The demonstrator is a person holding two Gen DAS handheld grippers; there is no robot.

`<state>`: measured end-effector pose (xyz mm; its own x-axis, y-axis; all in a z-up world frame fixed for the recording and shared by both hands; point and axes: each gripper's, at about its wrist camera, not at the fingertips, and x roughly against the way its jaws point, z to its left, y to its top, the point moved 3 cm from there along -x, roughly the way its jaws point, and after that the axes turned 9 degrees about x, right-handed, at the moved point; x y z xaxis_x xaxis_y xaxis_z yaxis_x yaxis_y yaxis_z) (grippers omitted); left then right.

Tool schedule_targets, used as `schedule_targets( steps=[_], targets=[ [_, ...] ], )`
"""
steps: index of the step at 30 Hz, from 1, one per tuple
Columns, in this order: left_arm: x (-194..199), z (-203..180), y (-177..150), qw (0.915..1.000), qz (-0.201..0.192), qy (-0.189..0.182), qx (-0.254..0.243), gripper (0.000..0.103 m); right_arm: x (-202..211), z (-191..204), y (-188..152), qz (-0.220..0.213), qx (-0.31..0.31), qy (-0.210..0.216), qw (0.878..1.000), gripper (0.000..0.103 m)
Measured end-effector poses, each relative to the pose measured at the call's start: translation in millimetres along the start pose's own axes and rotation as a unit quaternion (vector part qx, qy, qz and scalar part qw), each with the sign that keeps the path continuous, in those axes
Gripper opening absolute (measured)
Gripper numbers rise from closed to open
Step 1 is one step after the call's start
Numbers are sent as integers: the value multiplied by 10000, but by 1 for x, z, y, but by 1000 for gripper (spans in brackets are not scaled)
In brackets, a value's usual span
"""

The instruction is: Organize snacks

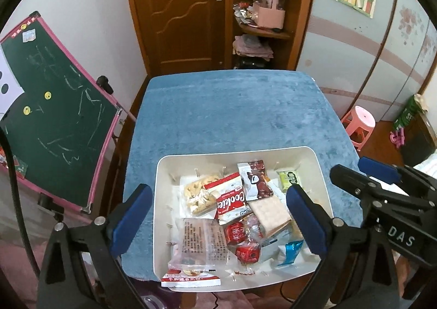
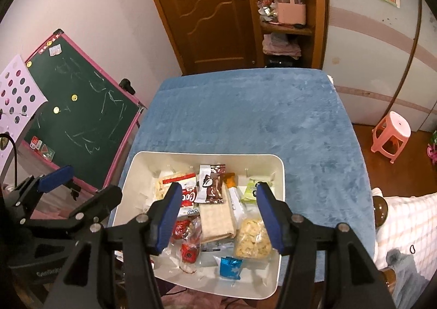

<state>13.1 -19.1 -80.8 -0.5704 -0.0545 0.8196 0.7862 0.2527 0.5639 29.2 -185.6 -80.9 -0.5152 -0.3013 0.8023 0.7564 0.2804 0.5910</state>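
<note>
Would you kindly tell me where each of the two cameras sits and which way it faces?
Left wrist: on the left claw, looking down over the snack bin; the right claw shows at right.
Right wrist: on the right claw, above the same bin; the left claw shows at left.
Shared: bin, blue tablecloth, chalkboard, door.

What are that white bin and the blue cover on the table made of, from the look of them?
The white bin looks like smooth, slightly glossy moulded plastic: rounded corners, thin even walls, soft sheen. The blue cover seems a plush fabric, perhaps fleece or velvet: matte, with brushed light and dark patches in the nap.
</note>
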Motion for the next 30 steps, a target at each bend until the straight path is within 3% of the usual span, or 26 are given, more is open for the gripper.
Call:
schedule_targets(
  steps=[7,13,30],
  targets=[
    [11,-2,5,9997,142,-44,179,98,15,1,2,-39,48,-132,9999,57],
    [30,-5,9,9998,-7,-153,152,98,35,-1,4,-98,12,-212,9997,57],
    [48,-16,3,9994,-53,46,336,101,61,-7,-6,-261,-91,-604,9978,57]
  ],
)
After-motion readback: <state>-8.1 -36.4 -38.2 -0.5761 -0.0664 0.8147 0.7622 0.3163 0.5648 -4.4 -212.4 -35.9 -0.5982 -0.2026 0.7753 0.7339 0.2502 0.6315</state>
